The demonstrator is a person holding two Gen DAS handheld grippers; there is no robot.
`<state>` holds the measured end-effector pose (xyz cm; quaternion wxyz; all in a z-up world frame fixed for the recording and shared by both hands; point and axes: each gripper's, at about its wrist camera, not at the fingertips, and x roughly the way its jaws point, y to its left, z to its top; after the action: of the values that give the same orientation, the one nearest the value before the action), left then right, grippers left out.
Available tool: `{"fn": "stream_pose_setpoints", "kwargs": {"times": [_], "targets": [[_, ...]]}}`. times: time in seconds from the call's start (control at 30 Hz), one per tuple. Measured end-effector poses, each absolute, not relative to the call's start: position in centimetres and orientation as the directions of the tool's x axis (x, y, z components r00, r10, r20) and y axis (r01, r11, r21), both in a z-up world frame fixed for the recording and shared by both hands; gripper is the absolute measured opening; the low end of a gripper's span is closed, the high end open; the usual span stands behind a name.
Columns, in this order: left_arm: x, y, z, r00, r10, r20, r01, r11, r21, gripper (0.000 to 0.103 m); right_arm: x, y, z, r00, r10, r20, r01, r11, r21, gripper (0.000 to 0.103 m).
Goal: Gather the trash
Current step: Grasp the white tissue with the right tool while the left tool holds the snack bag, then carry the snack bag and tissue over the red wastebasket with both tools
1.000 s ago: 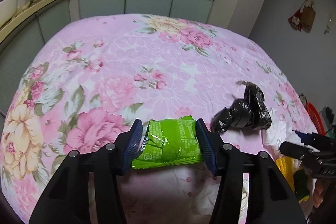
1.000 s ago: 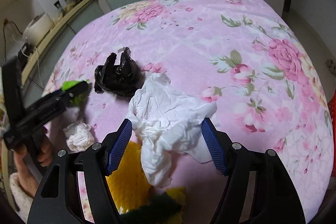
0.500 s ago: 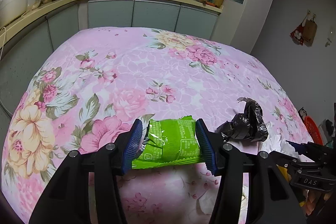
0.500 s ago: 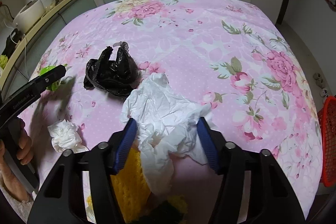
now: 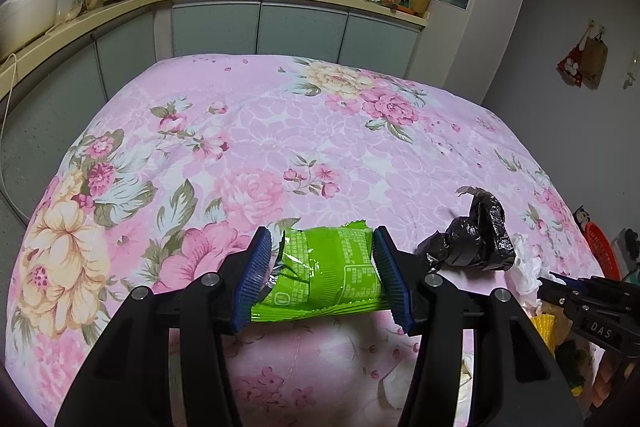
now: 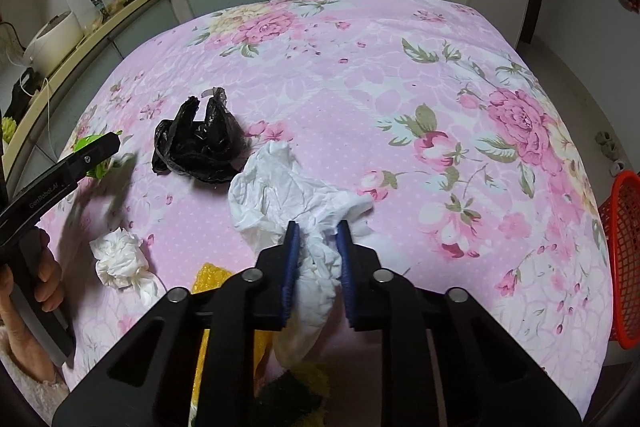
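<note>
My left gripper point(image 5: 321, 233) is shut on a crumpled green snack wrapper point(image 5: 328, 267), held just above the pink floral bedspread point(image 5: 260, 147). In the right wrist view my right gripper point(image 6: 317, 227) is shut on a big crumpled white paper point(image 6: 276, 183) that trails onto the bedspread point(image 6: 400, 87). A black plastic bag point(image 6: 200, 143) lies just beyond the paper, and shows right of the wrapper point(image 5: 472, 247) in the left wrist view. Near the left edge lies a small white tissue wad point(image 6: 120, 259).
A yellow bubbly piece point(image 6: 210, 275) with something dark green lies under my right gripper. A red basket point(image 6: 624, 259) stands on the floor at the right. A person's hand point(image 6: 44, 279) holds the left gripper's handle. Kitchen counter and cabinets point(image 5: 260, 23) lie behind the bed.
My right gripper's jaws have closed from wide apart onto the white paper, bunching it. The left gripper has tilted up slightly, wrapper still gripped.
</note>
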<state>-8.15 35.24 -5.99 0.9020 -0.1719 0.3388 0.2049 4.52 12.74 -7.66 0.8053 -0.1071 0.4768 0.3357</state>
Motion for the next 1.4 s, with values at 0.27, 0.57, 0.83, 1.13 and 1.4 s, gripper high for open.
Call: {"fn": "stream_pose_setpoints", "kwargs": {"times": [0.27,0.57,0.83,1.13,1.4], "targets": [[-8.4,35.0,-5.6,0.698,0.270,-0.664,-0.487,0.858,-0.162,0.051,5.2,11.8,-6.1,0.357,0.468,-0.808,-0.622,0.764,0.168,0.014],[-8.4,35.1,-5.2,0.701,0.278,-0.657,-0.490,0.857,-0.161,0.051,6.2,10.0,-3.9,0.394,0.508,-0.766,-0.592,0.778,0.211,0.014],[-8.9,35.4,-3.6,0.719,0.281,-0.636,-0.494,0.850,-0.182,0.051,6.7,9.0,-1.7,0.430,0.543,-0.721,-0.586,0.776,0.235,0.014],[-8.7,34.4,-1.4,0.741,0.272,-0.614,-0.467,0.866,-0.180,0.051,7.1,7.5,0.8,0.472,0.582,-0.662,-0.583,0.770,0.261,0.014],[-6.5,32.1,0.3,0.756,0.248,-0.605,-0.422,0.892,-0.162,0.051,7.9,5.0,2.2,0.506,0.598,-0.622,-0.560,0.776,0.289,0.014]]}}
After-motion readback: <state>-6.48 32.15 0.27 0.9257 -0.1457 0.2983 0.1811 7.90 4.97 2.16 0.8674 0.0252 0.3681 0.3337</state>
